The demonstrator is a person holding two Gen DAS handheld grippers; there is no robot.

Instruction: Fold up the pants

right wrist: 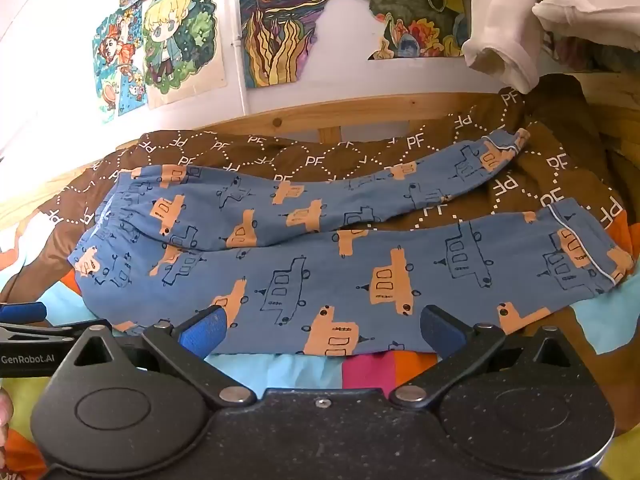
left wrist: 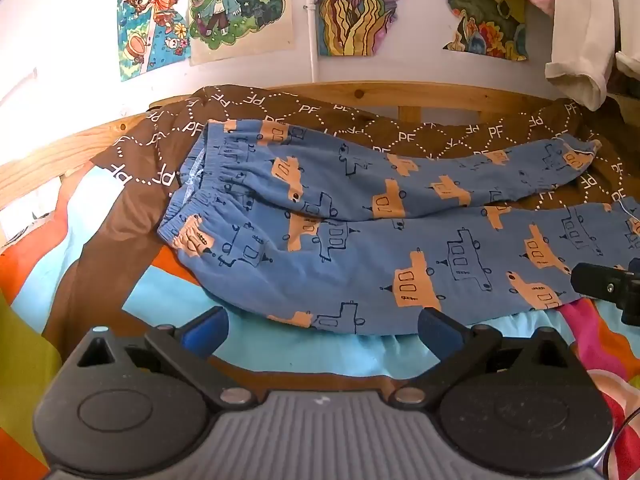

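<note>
Item: pants (left wrist: 360, 248), blue, printed with orange and outlined vehicles (boats or trucks, hard to say which). Elastic waistband (left wrist: 192, 200) gathered, lying to my left. Two legs spread apart and running to my right; the far leg angles away over a brown blanket (left wrist: 320, 114) lettered "PF", the near leg lies flat along the front. Cuffs (right wrist: 592, 256) trimmed with pale piping, seen best in the right wrist view. Condition: laid out flat, unfolded, lightly creased.

Location: on a bed, partly over the brown blanket, partly over a sheet (left wrist: 280, 344) of cyan, orange and pink patches. Wooden rail (left wrist: 360, 94) behind; drawings (left wrist: 240, 4) on the wall above.

My left gripper (left wrist: 322, 328): jaws spread wide, holding nothing, just short of the near leg's lower hem, toward the waistband end.

My right gripper (right wrist: 322, 330): jaws likewise wide and empty, its blue fingertips (right wrist: 204, 330) over the near leg's front edge, about mid-leg. Whether they touch the cloth, I cannot tell.
</note>
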